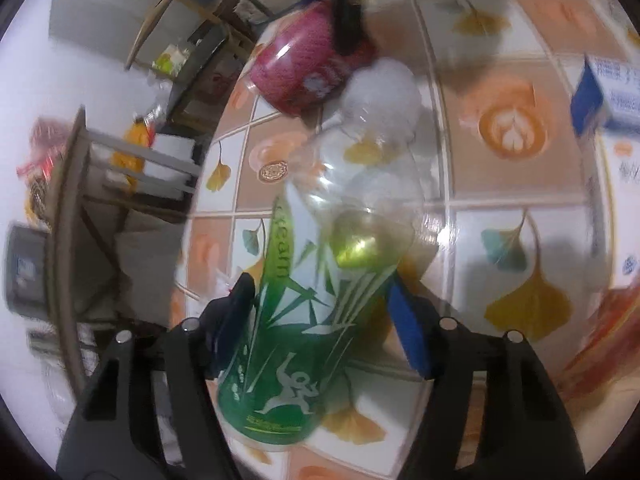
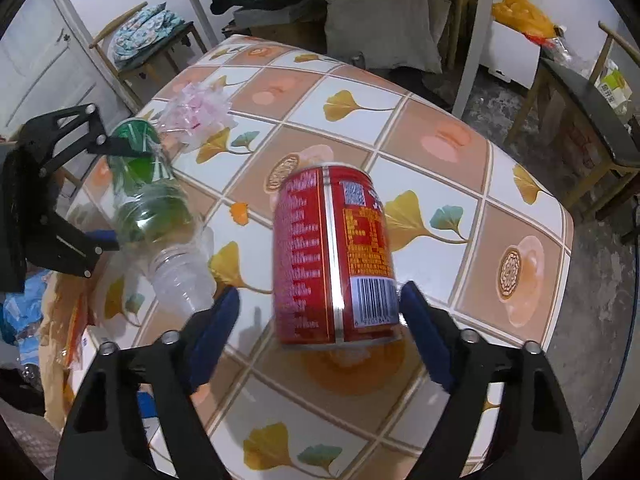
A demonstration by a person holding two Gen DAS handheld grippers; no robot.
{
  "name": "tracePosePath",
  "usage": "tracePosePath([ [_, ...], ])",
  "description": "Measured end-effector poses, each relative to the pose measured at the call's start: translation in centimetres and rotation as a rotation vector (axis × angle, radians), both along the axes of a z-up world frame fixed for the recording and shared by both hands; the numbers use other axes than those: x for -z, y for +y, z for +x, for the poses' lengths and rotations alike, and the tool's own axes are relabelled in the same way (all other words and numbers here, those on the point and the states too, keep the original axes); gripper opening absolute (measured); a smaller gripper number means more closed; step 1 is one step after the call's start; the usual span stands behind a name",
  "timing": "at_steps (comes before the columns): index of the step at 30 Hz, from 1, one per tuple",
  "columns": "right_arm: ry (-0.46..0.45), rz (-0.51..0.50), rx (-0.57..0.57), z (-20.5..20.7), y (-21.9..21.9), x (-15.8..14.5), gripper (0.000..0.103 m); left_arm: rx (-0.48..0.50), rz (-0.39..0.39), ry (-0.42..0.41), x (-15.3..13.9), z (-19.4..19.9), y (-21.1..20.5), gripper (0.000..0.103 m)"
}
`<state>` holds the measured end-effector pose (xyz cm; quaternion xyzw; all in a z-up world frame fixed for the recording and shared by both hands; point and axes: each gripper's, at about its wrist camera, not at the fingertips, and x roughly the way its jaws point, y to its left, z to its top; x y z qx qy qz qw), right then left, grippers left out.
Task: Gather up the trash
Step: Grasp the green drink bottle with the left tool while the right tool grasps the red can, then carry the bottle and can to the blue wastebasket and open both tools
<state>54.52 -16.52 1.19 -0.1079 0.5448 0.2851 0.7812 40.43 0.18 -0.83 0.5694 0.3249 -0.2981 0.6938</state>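
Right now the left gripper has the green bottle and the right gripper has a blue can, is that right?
Almost. The can is red, not blue; only the pads on the gripper's fingers are blue. The right wrist view shows it between the fingers of the right gripper, which look spread wider than the can. The left gripper does have the green-labelled plastic bottle.

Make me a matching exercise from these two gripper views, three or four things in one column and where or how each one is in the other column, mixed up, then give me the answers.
Things:
1. plastic bottle
2. red can
3. crumpled wrapper
4. blue and white box

States:
A. lying loose on the tablecloth, far side
B. between the right gripper fingers
C. between the left gripper fingers
D. near the table's edge in the left wrist view

Pairs: 1-C, 2-B, 3-A, 4-D
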Motion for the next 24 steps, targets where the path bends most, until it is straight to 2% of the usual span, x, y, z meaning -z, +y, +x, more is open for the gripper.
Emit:
tracePosePath([
  [1, 0.002, -0.002, 0.009, 0.1, 0.0, 0.1, 0.064, 0.026, 0.033, -0.024, 0.5, -0.4, -0.2, 0.063],
  [4, 0.006, 0.014, 0.032, 0.5, -0.2, 0.4, 0.064, 0.052, 0.082, -0.072, 1.2, -0.9, -0.4, 0.058],
  [9, -0.009, 0.021, 0.059, 0.1, -0.2, 0.5, 0.064, 0.042, 0.087, -0.089, 1.1, -1.4, -0.7, 0.056],
  [17, -0.006, 0.030, 0.103, -0.8, -0.3, 0.2, 0.063, -0.015, 0.034, -0.052, -0.3, -1.5, -0.3, 0.055],
  [24, -0.017, 0.059, 0.145, -1.9, -1.1, -1.4, 0.063, -0.090, -0.083, -0.056, -4.0, -1.8, 0.5, 0.055],
])
